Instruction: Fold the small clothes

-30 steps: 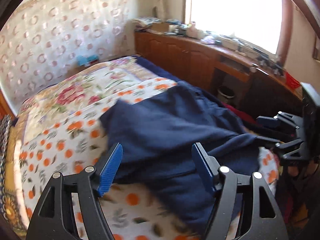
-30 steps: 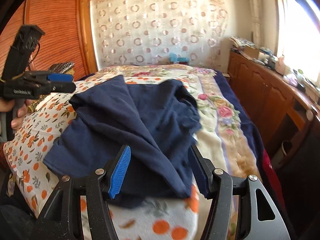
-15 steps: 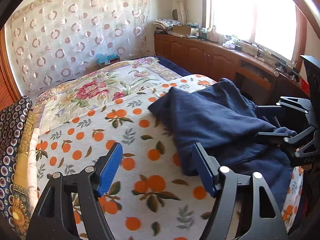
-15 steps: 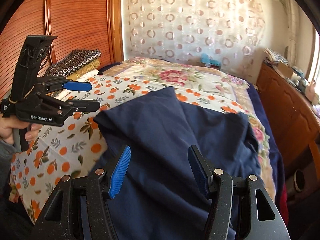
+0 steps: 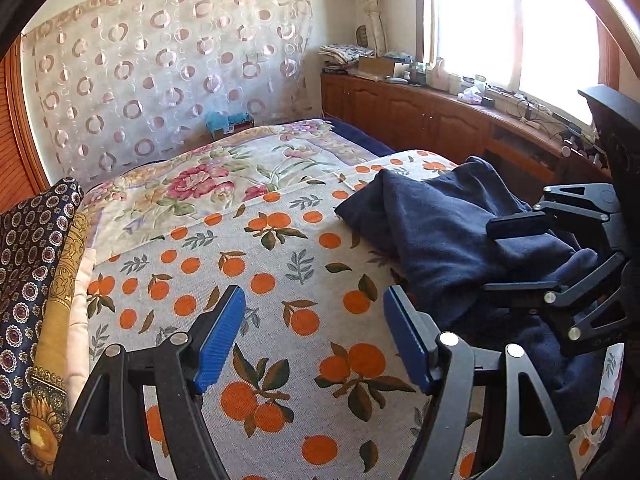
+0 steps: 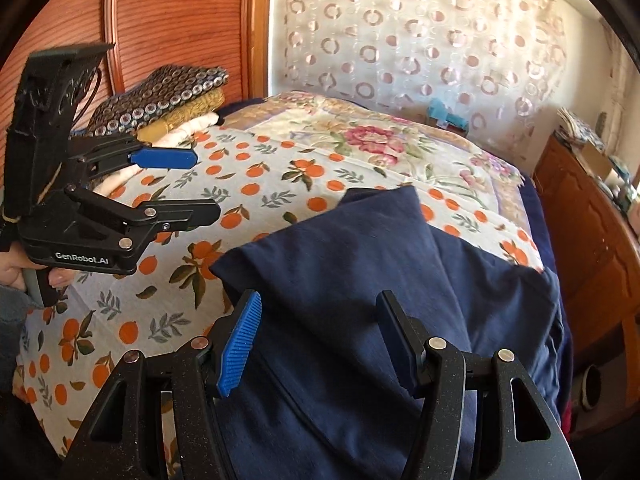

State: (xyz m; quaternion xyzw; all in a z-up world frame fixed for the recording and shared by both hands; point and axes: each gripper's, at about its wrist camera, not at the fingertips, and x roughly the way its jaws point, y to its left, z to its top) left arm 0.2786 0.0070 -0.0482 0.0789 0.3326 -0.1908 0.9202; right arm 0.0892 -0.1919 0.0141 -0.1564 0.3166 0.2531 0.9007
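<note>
**Navy garment bunched at the bed's edge, both grippers empty**

The bed [image 5: 280, 280] serves as the folding surface: its orange-print sheet [image 6: 248, 184] gives a broad, flat area, with a floral quilt [image 5: 208, 176] beyond it toward the curtain [image 5: 160, 68]. A stack of folded cloths [image 6: 172, 100] sits against the wooden headboard [image 6: 176, 12], probably parked there to keep the working area free.

The navy garment [image 6: 360, 280] lies on the right part of the sheet, near the bed's edge by the wooden cabinet [image 5: 420, 116]. It is roughly doubled over, with one corner pointing toward the quilt and loose bulk hanging near the edge, so the fold looks unfinished.

The right gripper [image 6: 320, 336] hovers right over the garment, fingers spread wide and grasping nothing; in the left wrist view the cloth bulges up between its jaws, though no pinch is visible. This placement suits taking an edge next.

The left gripper [image 5: 316, 332] is held over bare sheet beside the garment, fingers likewise released and empty, seemingly clear of the cloth so the other can work.
</note>
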